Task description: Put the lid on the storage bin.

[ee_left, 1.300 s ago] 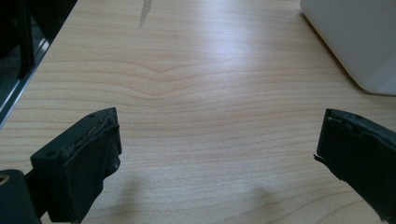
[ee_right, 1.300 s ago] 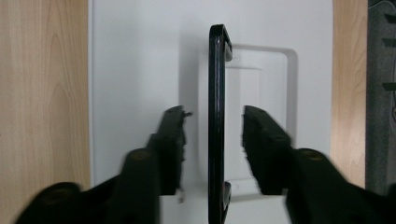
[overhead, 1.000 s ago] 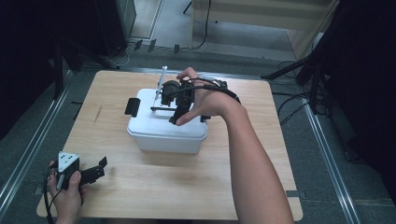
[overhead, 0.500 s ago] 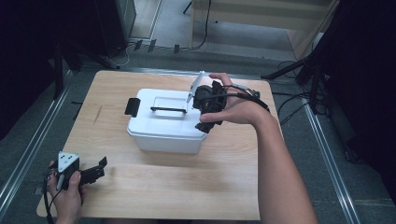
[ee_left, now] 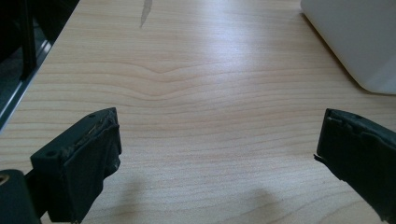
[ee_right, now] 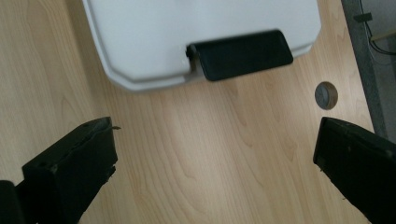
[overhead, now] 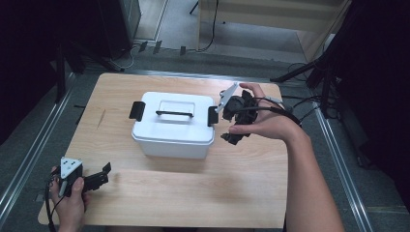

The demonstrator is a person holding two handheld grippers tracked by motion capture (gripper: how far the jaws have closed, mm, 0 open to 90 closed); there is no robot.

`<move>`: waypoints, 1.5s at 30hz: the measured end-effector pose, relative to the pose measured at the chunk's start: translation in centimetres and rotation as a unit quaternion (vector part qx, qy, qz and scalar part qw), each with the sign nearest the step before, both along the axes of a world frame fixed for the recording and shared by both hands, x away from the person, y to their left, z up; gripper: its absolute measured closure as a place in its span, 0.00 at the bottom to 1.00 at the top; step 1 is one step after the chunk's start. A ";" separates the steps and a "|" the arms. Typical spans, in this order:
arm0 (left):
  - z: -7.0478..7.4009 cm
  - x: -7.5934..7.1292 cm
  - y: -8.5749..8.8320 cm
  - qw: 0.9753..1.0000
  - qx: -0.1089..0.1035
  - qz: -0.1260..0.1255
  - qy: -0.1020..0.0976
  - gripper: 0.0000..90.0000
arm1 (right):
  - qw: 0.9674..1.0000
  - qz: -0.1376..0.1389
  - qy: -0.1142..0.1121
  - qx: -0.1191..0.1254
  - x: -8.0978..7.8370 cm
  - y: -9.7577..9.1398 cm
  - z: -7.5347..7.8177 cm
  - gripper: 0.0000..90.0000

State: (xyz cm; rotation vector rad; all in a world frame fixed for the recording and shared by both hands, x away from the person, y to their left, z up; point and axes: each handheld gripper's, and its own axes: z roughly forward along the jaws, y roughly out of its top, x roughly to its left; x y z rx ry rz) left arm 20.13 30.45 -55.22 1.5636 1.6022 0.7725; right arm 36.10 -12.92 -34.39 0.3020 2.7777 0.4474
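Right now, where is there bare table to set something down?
Widest free patch: the table's front strip, between the white box and the near edge, right of the left gripper. Narrower strips flank the box. Crowded: right of the box, where the right gripper hovers.

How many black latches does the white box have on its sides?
2. One latch is on the left end of the white box in the high view; the other latch is on its right end, near the right claw. Others may be hidden.
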 end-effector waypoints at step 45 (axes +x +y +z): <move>0.0 -0.1 -0.2 1.000 0.010 -0.002 0.001 0.00 | 0.987 -0.126 0.001 0.102 -4.2 -11.4 -9.2 0.00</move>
